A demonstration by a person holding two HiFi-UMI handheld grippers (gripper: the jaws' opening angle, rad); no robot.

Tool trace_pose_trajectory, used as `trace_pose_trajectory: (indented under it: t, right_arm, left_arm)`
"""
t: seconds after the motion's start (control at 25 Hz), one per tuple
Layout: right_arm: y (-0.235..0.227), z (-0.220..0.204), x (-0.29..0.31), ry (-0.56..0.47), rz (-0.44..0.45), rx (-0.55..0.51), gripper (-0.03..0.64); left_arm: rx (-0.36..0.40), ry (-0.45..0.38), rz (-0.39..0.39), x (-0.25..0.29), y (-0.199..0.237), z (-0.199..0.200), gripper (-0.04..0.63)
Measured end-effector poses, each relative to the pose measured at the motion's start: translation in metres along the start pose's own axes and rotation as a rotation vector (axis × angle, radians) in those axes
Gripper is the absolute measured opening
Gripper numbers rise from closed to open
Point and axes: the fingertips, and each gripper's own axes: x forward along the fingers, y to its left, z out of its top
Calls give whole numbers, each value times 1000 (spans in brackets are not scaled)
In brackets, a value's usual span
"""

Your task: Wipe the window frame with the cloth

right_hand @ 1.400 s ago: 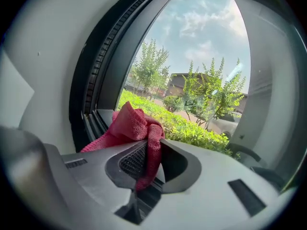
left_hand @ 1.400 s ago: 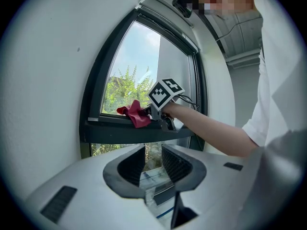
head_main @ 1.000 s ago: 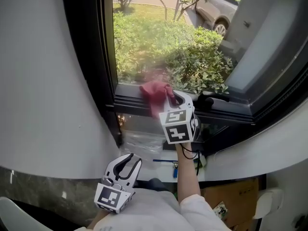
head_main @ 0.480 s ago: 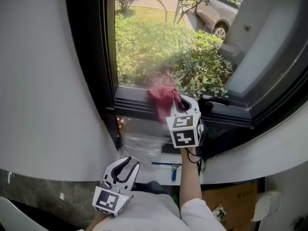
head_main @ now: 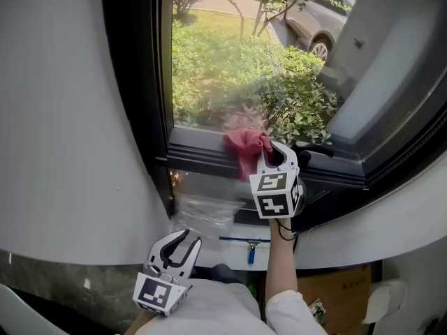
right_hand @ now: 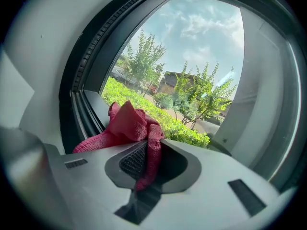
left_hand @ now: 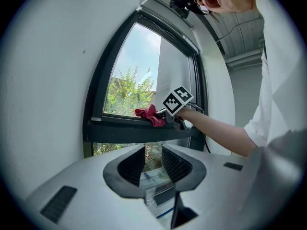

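Far left is just plain white wall [head_main: 63, 117]. Low down, close to the person's body, the left gripper [head_main: 185, 241] hangs well away from the window. Its jaws are spread apart with nothing between them, and through the gap you only see the stuff under the window.

Next over is the dark window frame [head_main: 195, 149], upright post on the left and a bottom rail running right. Below the rail there's some crumpled clear plastic [head_main: 206, 204] and a small blue-handled tool [head_main: 250, 246], can't tell exactly what it is.

The red cloth [head_main: 244, 147] is bunched up on the bottom rail, against the bottom edge of the glass. The right gripper [head_main: 276, 155] is just right of it, jaws clamped on a fold of the cloth, with the rest bunched out in front onto the frame.

Just right of that gripper a black window handle [head_main: 314, 146] sits on the frame. Outside there are green shrubs [head_main: 293, 103] and a parked car [head_main: 311, 19] at the top right.
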Motion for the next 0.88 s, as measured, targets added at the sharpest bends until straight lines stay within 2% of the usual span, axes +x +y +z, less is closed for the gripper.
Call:
trace_pose_trajectory:
  t: [0.12, 0.2, 0.28, 0.4, 0.48, 0.56, 0.68, 0.88]
  right_arm:
    - [-2, 1, -2, -19, -22, -17, 74]
    - [-1, 5, -6, -70, -11, 6, 74]
    - [3, 17, -17, -176, 29, 89, 74]
    - [20, 55, -45, -391, 117, 246, 74]
    - [40, 85, -64, -493, 168, 285, 74]
    - [67, 112, -75, -553, 220, 276, 74]
    - [115, 130, -62, -559, 288, 222, 74]
    - [172, 120, -19, -432, 324, 148, 74]
  left_arm:
    - [8, 40, 22, -4, 3, -3, 115]
    - [3, 32, 23, -5, 3, -1, 115]
    - [1, 29, 21, -6, 4, -2, 115]
    - [-5, 46, 33, -7, 9, -3, 115]
    - [-11, 74, 45, -7, 11, -3, 115]
    - [-12, 84, 44, -8, 10, -4, 115]
    - [-13, 84, 42, -11, 11, -7, 115]
    - [-28, 39, 45, -19, 14, -12, 115]
